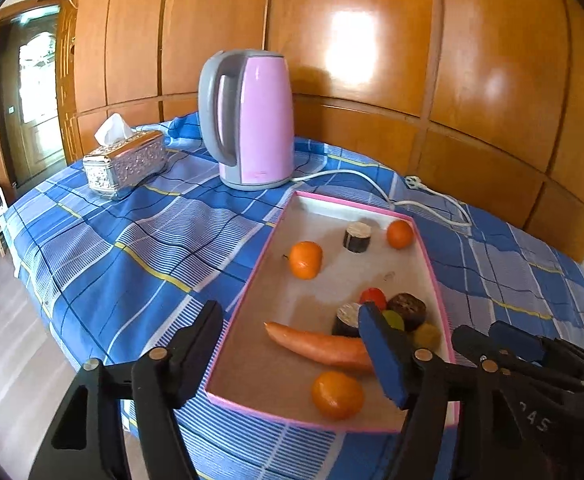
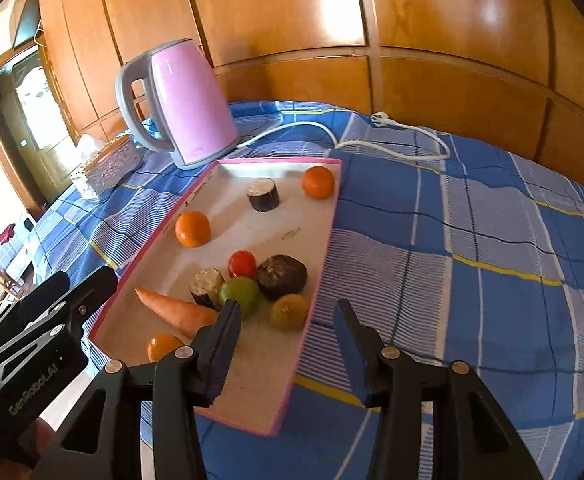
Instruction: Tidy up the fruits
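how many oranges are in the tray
3: one at the far corner, one by the left rim, one at the near end beside the carrot. The gripper fingers may hide more.

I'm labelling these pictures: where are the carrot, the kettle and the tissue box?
carrot [image 1: 316, 345]: left wrist view, middle of its body.
kettle [image 2: 189, 100]: right wrist view, pink side wall.
tissue box [image 1: 129, 166]: left wrist view, embossed silver side.

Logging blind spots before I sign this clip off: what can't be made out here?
- Left wrist view: the green fruit and carrot tip are partly hidden by a left tongs finger.
- Right wrist view: tissue box partly behind the kettle.
- Both views: the tray's near corner is hidden by tongs.
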A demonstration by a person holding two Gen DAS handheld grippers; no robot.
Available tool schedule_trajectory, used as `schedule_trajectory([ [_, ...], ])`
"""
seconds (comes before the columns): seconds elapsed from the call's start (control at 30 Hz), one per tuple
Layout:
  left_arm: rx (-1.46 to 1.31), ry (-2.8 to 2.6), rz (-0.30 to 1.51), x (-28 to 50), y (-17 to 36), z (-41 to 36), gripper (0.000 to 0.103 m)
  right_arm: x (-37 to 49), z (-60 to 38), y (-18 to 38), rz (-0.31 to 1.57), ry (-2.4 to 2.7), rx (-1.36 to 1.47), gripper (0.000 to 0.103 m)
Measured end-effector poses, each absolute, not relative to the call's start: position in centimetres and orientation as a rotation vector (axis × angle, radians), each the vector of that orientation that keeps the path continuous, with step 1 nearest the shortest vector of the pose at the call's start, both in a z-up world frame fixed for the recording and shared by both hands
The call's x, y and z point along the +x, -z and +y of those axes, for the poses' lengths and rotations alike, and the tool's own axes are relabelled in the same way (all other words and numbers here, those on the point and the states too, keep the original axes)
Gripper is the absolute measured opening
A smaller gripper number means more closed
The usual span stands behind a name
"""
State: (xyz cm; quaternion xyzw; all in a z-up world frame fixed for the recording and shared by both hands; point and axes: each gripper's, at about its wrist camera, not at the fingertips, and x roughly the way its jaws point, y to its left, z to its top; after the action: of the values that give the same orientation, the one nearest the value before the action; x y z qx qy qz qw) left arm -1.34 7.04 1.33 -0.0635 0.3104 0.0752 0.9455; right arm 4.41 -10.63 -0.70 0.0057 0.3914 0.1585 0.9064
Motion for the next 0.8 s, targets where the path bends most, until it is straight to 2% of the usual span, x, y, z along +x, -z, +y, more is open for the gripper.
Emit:
schedule_trajectory([
  [0.47, -0.113, -0.145, 0.632, -2.3, -1.3, 5.9, 0.084, 3.1, -10.7, 0.5, 0.777, -0.301, -0.029, 0.049],
  [0.8, -0.114, -0.148, 0.635, -2.4, -1.2, 6.2, 0.085, 3.0, -10.7, 0.7, 0.778, -0.298, -0.033, 0.049],
])
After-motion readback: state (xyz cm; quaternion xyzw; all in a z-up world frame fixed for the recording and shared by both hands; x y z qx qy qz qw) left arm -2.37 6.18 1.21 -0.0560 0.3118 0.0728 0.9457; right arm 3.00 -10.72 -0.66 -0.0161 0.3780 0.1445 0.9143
